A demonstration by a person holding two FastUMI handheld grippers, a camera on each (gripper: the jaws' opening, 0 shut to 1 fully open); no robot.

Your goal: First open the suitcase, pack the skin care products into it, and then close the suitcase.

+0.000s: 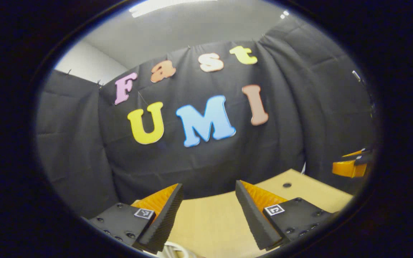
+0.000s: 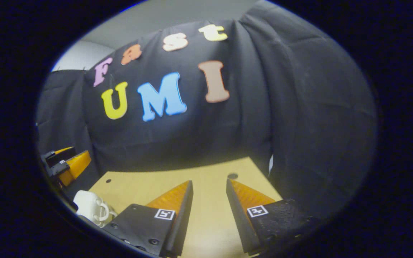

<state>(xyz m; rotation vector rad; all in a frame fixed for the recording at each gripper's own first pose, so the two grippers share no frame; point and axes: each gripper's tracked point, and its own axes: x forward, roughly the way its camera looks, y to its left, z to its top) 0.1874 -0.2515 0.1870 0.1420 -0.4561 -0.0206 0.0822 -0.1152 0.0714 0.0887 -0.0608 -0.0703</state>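
Note:
My left gripper (image 1: pixel 209 186) is held above a light wooden table (image 1: pixel 210 222), open, with nothing between its fingers. My right gripper (image 2: pixel 209 182) is also open and empty over the same table (image 2: pixel 206 215). In the right gripper view, a white rounded object (image 2: pixel 91 209) with a looped handle or cord lies at the table's near left; I cannot tell what it is. A sliver of something white (image 1: pixel 174 249) peeks out under the left gripper's fingers. Each view catches the other gripper at its edge: the right gripper (image 1: pixel 351 165) and the left gripper (image 2: pixel 66 163).
Black cloth walls close the booth behind and beside the table. The tabletop has small round holes near its far edge (image 2: pixel 232 176) (image 1: pixel 286 185). Its far edge and right corner lie just beyond the fingers.

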